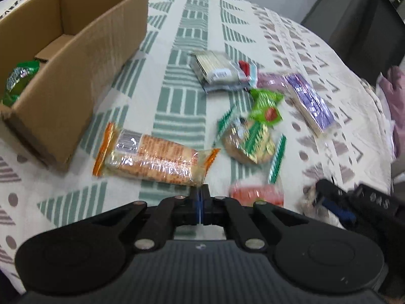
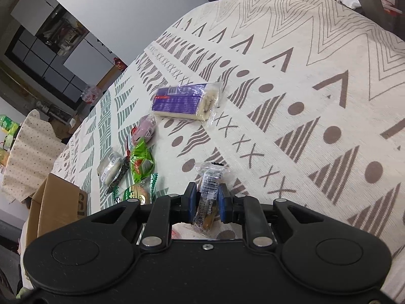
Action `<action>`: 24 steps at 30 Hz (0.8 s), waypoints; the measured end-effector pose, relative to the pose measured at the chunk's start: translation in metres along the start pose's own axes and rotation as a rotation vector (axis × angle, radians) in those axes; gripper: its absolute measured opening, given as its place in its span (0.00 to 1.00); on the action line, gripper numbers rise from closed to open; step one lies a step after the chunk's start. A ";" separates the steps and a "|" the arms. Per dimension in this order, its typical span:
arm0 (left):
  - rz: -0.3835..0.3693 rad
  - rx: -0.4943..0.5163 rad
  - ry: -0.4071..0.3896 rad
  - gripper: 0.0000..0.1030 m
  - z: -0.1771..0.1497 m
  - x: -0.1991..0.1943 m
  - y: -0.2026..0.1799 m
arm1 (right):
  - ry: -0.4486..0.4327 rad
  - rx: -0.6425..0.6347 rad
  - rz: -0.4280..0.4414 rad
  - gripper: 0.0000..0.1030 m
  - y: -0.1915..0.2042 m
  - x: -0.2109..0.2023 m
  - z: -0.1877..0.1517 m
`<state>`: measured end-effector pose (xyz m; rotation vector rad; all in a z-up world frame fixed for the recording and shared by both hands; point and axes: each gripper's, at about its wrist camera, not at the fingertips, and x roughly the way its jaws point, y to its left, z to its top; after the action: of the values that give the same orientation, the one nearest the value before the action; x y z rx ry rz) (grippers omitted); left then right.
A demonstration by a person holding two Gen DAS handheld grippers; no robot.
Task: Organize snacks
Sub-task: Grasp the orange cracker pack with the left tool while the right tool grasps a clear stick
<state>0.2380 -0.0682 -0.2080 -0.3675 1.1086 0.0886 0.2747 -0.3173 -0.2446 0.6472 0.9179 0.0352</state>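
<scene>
My left gripper [image 1: 201, 190] is shut and empty, just in front of an orange cracker pack [image 1: 154, 158] on the tablecloth. A cardboard box [image 1: 83, 58] stands to the left with a green packet [image 1: 19, 81] inside. Several snacks lie ahead: a grey wafer pack [image 1: 215, 71], a small green packet [image 1: 267, 106], a green-gold biscuit pack [image 1: 249, 139], a purple pack [image 1: 310, 101] and a red packet [image 1: 257, 193]. My right gripper [image 2: 207, 198] is shut on a small clear-wrapped snack bar [image 2: 207, 197]; it also shows at lower right in the left wrist view [image 1: 331, 202].
The patterned tablecloth [image 2: 303, 101] covers the table. In the right wrist view the purple pack [image 2: 186, 101] lies ahead, the green packet [image 2: 141, 162] and the box [image 2: 55, 202] to the left. A dark chair [image 1: 374, 25] stands beyond the table's far right edge.
</scene>
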 end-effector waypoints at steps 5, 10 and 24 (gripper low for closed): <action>0.000 0.032 0.038 0.05 -0.004 -0.006 -0.001 | 0.001 -0.003 -0.014 0.18 0.001 -0.001 -0.001; -0.019 -0.005 0.006 0.54 0.002 -0.016 0.008 | 0.013 0.002 -0.023 0.18 0.000 0.000 -0.002; 0.077 -0.068 -0.056 0.71 0.037 0.005 0.018 | 0.016 -0.039 -0.032 0.18 0.004 0.009 0.000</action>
<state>0.2678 -0.0399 -0.2020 -0.3806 1.0660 0.2041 0.2813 -0.3111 -0.2488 0.5965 0.9408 0.0302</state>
